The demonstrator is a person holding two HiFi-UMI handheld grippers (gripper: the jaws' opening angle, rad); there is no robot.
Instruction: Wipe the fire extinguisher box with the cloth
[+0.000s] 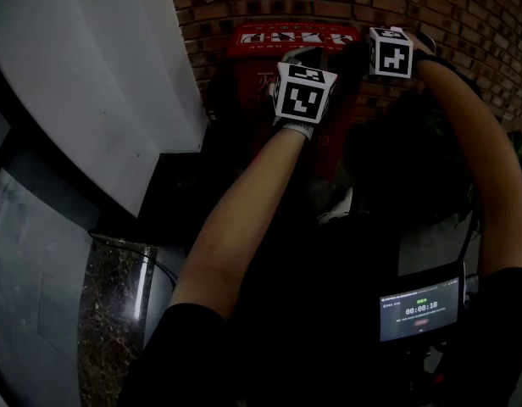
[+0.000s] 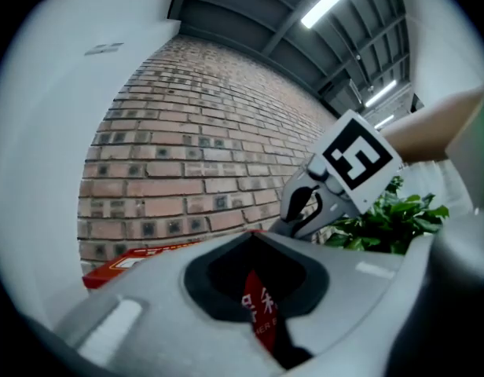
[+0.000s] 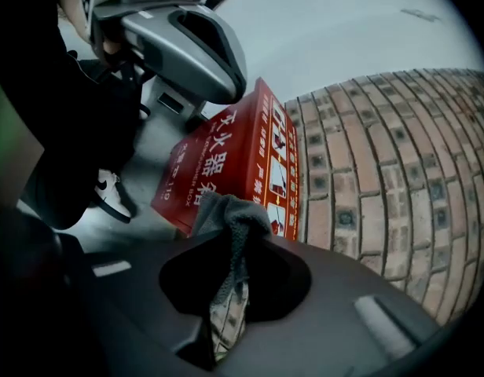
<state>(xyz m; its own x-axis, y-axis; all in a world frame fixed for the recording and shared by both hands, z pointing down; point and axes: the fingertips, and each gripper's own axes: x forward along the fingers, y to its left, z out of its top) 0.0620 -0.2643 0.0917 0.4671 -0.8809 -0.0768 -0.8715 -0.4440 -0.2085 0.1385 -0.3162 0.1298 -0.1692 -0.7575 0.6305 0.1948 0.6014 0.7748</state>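
The red fire extinguisher box (image 1: 295,36) stands against the brick wall, with white print on its lid and front. In the right gripper view the box (image 3: 226,167) lies just ahead, and my right gripper (image 3: 234,226) is shut on a grey cloth (image 3: 230,246) that bunches above the jaws close to the box's top edge. My left gripper (image 2: 256,238) is shut with nothing in it, and the box's red label shows through the slit behind its jaws. In the head view both marker cubes, left (image 1: 305,91) and right (image 1: 390,52), hover in front of the box.
A brick wall (image 1: 464,15) runs behind the box, and a large white panel (image 1: 91,75) slants at the left. A green plant (image 2: 391,218) grows to the right. A small screen device (image 1: 419,308) hangs at my chest. The person's shoe (image 3: 112,195) rests on the grey floor.
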